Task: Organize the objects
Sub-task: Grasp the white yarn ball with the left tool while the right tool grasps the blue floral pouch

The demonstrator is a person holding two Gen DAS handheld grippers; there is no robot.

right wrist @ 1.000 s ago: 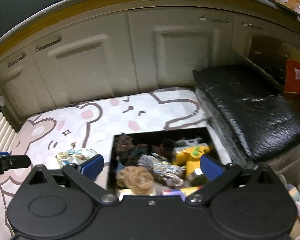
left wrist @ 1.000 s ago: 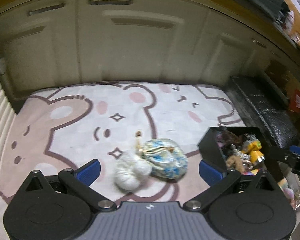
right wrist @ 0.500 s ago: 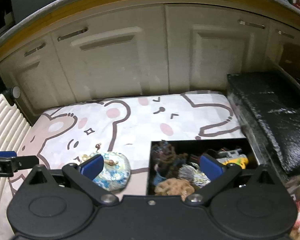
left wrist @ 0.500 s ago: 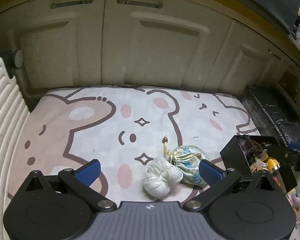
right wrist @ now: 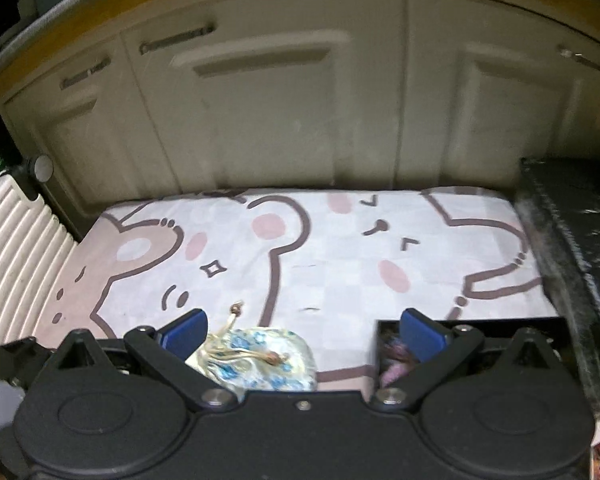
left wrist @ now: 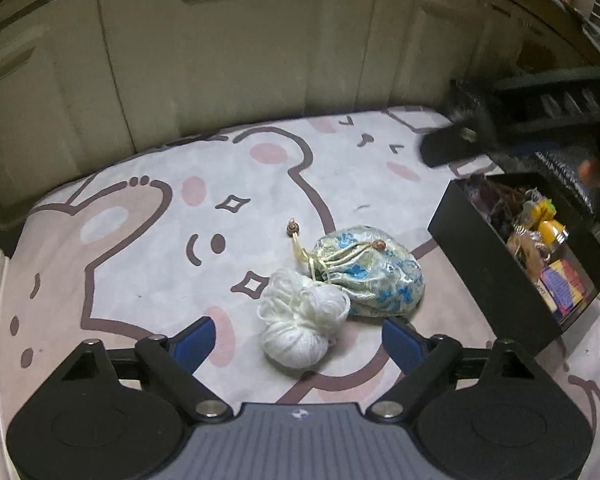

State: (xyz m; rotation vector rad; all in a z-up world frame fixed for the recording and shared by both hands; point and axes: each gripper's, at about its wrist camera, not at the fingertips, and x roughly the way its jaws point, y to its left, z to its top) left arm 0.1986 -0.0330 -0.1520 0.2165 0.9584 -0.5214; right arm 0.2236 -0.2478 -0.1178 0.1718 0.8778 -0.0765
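At the far left, a ribbed white panel (right wrist: pixel 16 256) borders the bear-print mat (left wrist: pixel 148 248). The left gripper (left wrist: pixel 298 338) has just been narrowing its jaws, which still stand apart, with the white yarn ball (left wrist: pixel 300 326) lying between them, unpressed. Touching the ball's right side, the floral drawstring pouch (left wrist: pixel 374 276) lies on the mat, its long axis slanting from upper left to lower right, cinched neck and beaded cords pointing up-left. The right gripper (right wrist: pixel 302 330) hangs with jaws apart over the pouch. Rightmost, the black box (left wrist: pixel 496 276) holds mixed trinkets.
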